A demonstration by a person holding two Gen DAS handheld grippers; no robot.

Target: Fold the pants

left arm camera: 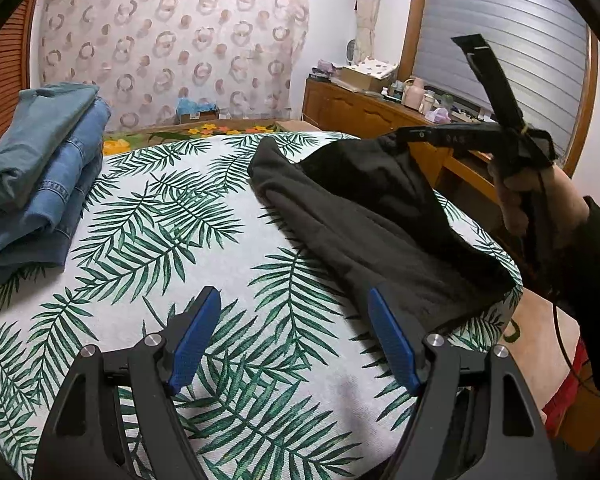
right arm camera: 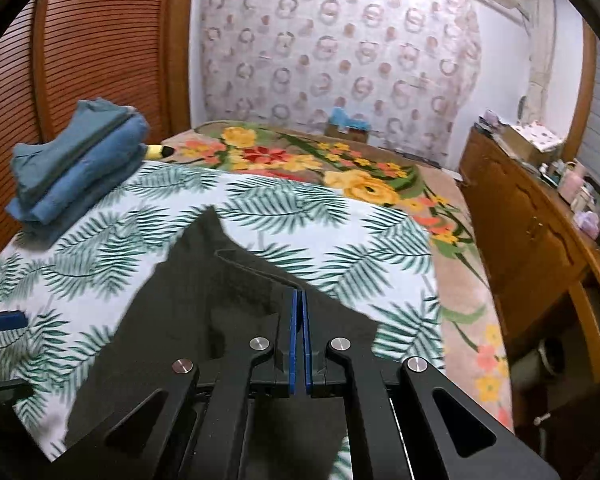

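black pants [left arm camera: 364,216] draped along the right edge of the leaf-print bed cover [left arm camera: 204,248], right gripper [right arm camera: 300,300] clamped tight on a lifted corner of them, left gripper [left arm camera: 294,336] spread wide over bare cover gripping nothing, folded blue clothes stack [left arm camera: 40,168] at far left corner

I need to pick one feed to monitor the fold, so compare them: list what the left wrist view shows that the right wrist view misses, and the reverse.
Left wrist only: the person's hand holding the right gripper, which lifts an edge of the dark pants; the left gripper open over the leaf-print cover.

Right wrist only: blue pads pressed shut on the cloth; the floral blanket.

Both: the folded stack of jeans, the patterned curtain, the wooden dresser.
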